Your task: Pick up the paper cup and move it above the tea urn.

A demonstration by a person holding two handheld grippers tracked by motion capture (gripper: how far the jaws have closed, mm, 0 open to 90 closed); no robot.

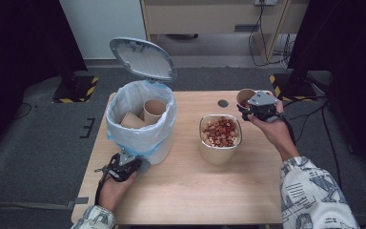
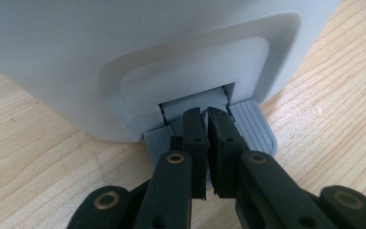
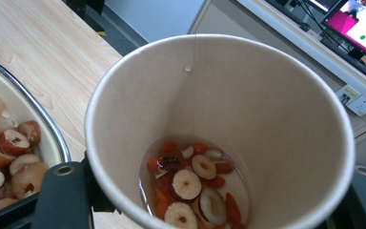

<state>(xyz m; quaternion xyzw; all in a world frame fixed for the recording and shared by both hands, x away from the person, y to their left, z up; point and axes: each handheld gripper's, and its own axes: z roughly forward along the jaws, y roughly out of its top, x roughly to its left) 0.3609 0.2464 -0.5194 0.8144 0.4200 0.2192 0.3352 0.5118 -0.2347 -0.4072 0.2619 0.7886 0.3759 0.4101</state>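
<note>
A white pedal bin (image 1: 140, 138) with a blue-edged liner stands at the table's left, its lid (image 1: 143, 58) raised. Two empty paper cups (image 1: 153, 110) lie inside it. My left gripper (image 1: 128, 164) is shut, and its tips (image 2: 206, 114) rest on the grey ribbed pedal (image 2: 252, 126) at the bin's base. At the back right, my right gripper (image 1: 253, 107) is shut on a paper cup (image 3: 248, 95) holding liquid and sliced dried fruit. Its black fingers (image 3: 62, 195) flank the cup's sides. A metal-rimmed bowl (image 1: 219, 151) of dried fruit slices stands mid-table.
A small dark round grommet (image 1: 223, 103) sits in the tabletop behind the bowl. Bare wood lies in front of the bowl and bin. Black stands with yellow-striped bases (image 1: 76, 90) flank the table's far side, and cables (image 1: 310, 114) trail on the floor at right.
</note>
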